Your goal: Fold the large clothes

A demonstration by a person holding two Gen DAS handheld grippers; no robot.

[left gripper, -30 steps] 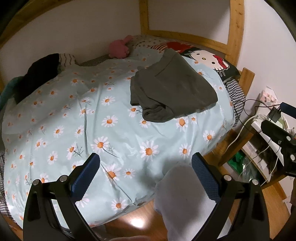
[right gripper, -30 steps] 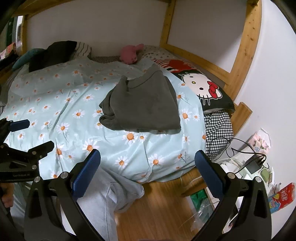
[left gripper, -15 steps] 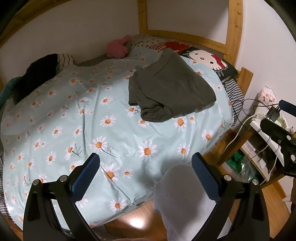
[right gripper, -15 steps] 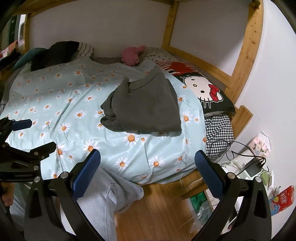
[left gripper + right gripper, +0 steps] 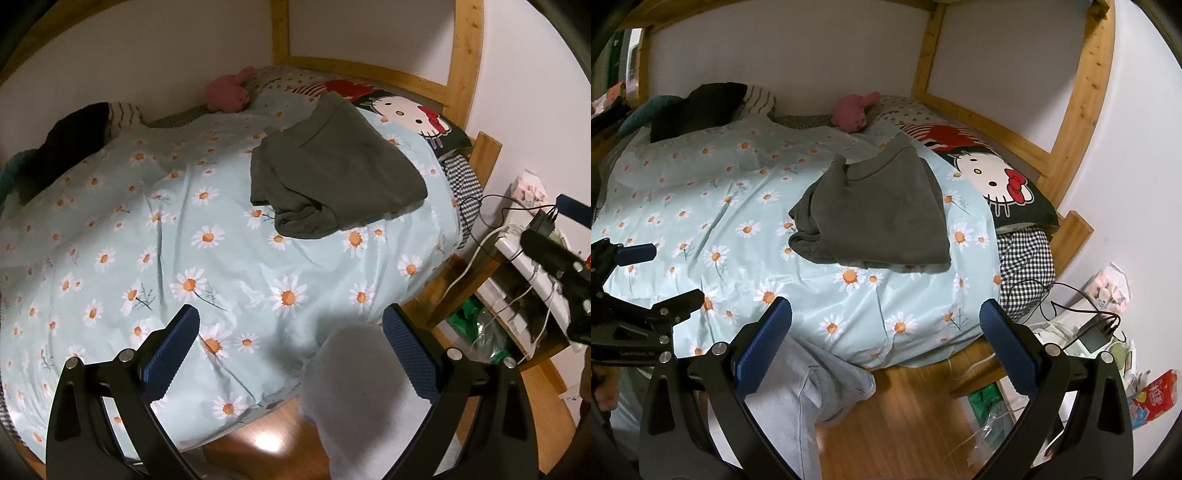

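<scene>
We hold both grippers above the near edge of the bed [image 5: 110, 229], whose daisy duvet [image 5: 713, 206] fills most of each view. Its left half lies bare and flat, open room from 9 to 12 o'clock. The near edge drops to the wood floor [image 5: 908, 413] at 6 o'clock.

The grey garment [image 5: 332, 173] lies bunched on the duvet toward 1 o'clock in the left view, near the centre in the right view [image 5: 875, 210]. Its long axis runs from the near edge up toward the pillow [image 5: 993, 177], with the rumpled folds at the lower left end.

The left gripper [image 5: 291, 328] has its fingers [image 5: 173, 350] spread wide, holding nothing. The right gripper [image 5: 886, 325] is likewise wide and empty.

Only the right view shows the grey trousers [image 5: 812, 391] hanging at 6 o'clock and the left gripper at 9 o'clock. The left view alone shows the right gripper [image 5: 554, 254] at 3 o'clock. A pink plush [image 5: 227, 94] sits at 12 o'clock by the wall.
</scene>
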